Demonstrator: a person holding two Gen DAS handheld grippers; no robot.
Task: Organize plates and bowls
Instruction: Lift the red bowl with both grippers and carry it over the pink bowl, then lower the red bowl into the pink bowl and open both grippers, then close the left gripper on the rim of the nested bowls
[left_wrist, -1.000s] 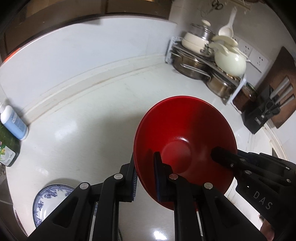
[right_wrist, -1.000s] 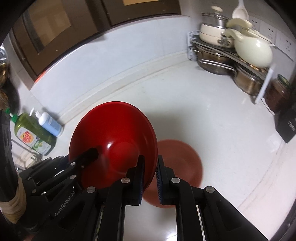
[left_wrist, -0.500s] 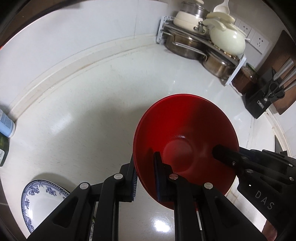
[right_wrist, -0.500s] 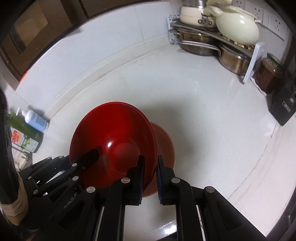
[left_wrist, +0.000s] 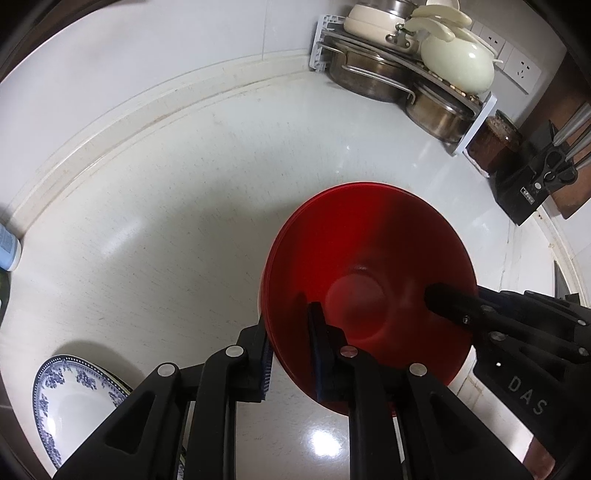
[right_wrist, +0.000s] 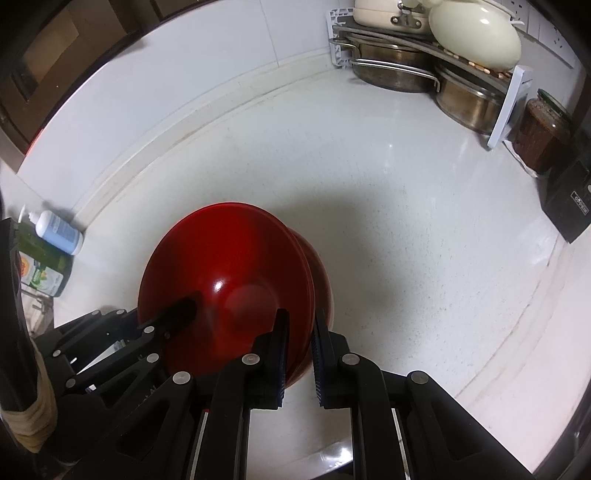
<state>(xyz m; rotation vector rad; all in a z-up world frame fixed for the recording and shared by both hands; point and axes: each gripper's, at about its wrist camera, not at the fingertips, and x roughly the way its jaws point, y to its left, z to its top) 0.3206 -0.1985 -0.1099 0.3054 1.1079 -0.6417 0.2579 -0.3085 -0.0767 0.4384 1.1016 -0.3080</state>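
Overhead, both cameras looked down on a glossy white stone countertop (left_wrist: 192, 229) that curved back to a white tiled wall with a raised cream ledge along its foot. A glossy red plastic bowl (left_wrist: 369, 291) hung tilted over the counter, nested onto a second red bowl (right_wrist: 322, 280) beneath it; whether the lower one touched the counter could not be told. The left gripper (left_wrist: 290, 363) was clamped on the bowl's near-left rim, one finger inside and one outside. The right gripper (right_wrist: 299, 354) pinched the opposite rim the same way.

Behind the bowl, in the counter's far corner, a white metal rack (left_wrist: 480, 118) carried steel pots (left_wrist: 369, 75) and a cream ceramic lidded pot (left_wrist: 458, 62). Right of the rack stood a glass jar of dark paste (right_wrist: 541, 133) and a black knife block (left_wrist: 532, 184), with white wall sockets (left_wrist: 521, 68) above. Left of the bowl, well apart, a blue-and-white patterned plate (left_wrist: 74, 406) lay on the counter. Against the wall left of the bowl stood a white bottle with a blue label (right_wrist: 57, 230) and a green detergent bottle (right_wrist: 40, 269).
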